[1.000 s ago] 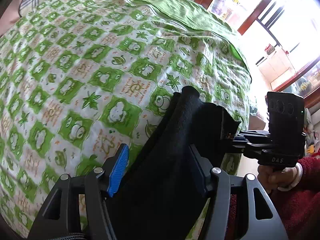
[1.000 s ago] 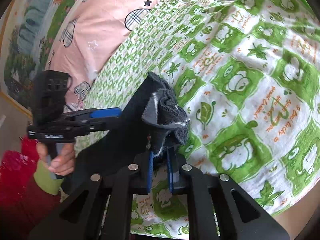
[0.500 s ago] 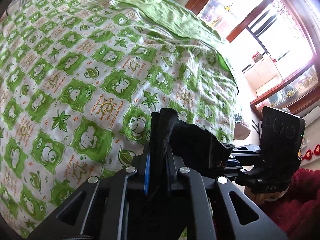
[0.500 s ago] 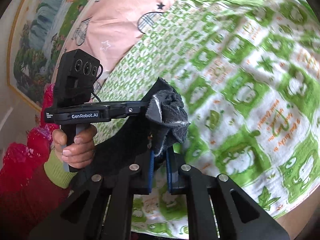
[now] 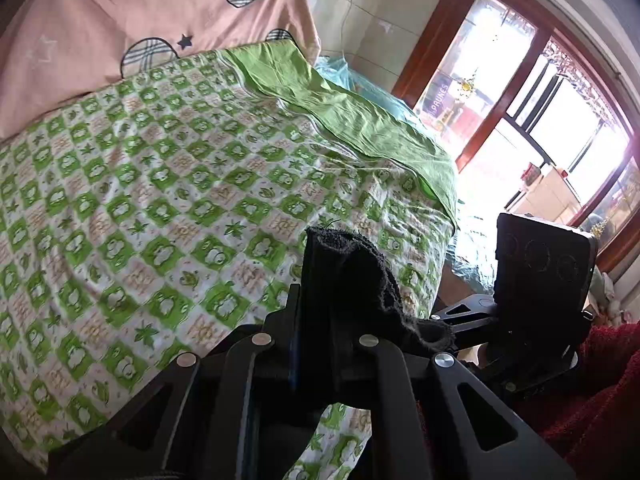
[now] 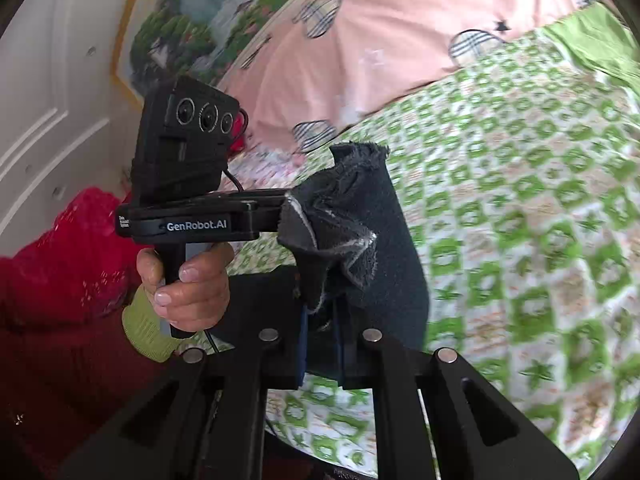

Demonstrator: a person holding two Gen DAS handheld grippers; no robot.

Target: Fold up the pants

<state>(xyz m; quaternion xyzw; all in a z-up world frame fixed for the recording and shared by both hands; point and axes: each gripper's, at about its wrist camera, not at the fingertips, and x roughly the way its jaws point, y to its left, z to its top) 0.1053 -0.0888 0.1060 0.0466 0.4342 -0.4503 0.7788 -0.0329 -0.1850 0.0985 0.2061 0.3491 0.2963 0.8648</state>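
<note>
The black pants (image 5: 348, 280) hang between both grippers, lifted above the bed. In the left wrist view my left gripper (image 5: 316, 320) is shut on a bunched edge of the pants. In the right wrist view my right gripper (image 6: 322, 328) is shut on another bunched edge of the pants (image 6: 372, 240), which shows a grey inner side. The left gripper's body (image 6: 188, 216) also shows there, held in a hand and touching the cloth. The right gripper's body (image 5: 540, 280) shows at the right of the left wrist view.
The bed has a green and white checked sheet (image 5: 160, 200) with a plain green cover (image 5: 340, 112) at its far side. A pink quilt (image 6: 380, 40) lies at the head. A window with a brown frame (image 5: 500, 100) is beyond the bed. A white door (image 6: 52, 80) is at left.
My left gripper closed on the pants edge. Both grippers rose with the pants and tilted up, so more of the bed head, wall and window shows.
</note>
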